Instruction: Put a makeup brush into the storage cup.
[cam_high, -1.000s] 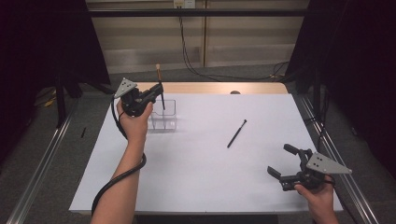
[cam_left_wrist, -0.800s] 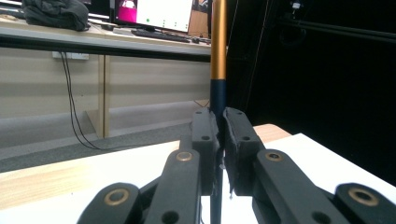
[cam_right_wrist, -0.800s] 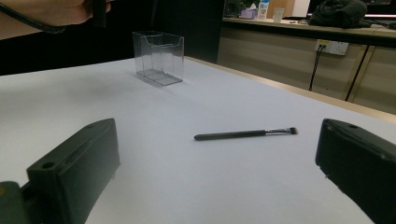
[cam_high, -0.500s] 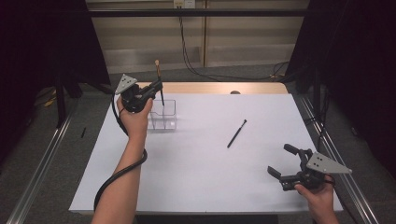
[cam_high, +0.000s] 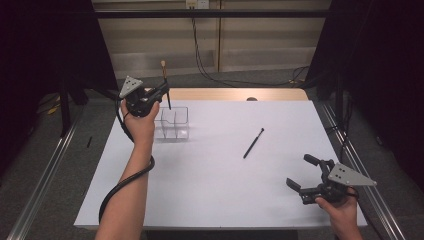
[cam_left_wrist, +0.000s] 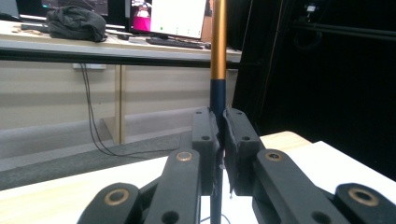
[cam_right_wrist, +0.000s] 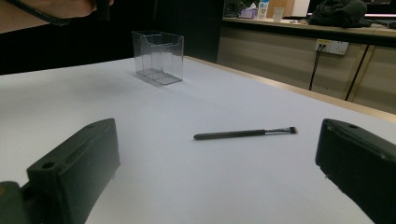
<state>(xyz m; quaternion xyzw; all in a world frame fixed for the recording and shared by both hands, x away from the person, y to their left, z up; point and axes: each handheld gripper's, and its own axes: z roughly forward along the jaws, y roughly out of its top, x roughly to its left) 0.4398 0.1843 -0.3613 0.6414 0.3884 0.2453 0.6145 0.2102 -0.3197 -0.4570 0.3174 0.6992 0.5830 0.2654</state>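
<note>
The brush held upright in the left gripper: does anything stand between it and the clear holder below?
Nothing visible does. The left gripper holds the brush upright over the clear holder, whose top is open. The other brush lies apart on the table.

Clear glossy plastic organizer (cam_high: 173, 123), matt white tabletop (cam_high: 210, 185), brush (cam_left_wrist: 218, 56) with shiny gold-coloured handle

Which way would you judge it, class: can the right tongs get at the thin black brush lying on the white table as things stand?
Probably yes. The right tongs stand open and hold nothing, the black brush lies flat on the white table, and bare tabletop lies between them. The clear organiser stands well off to the side.
</note>
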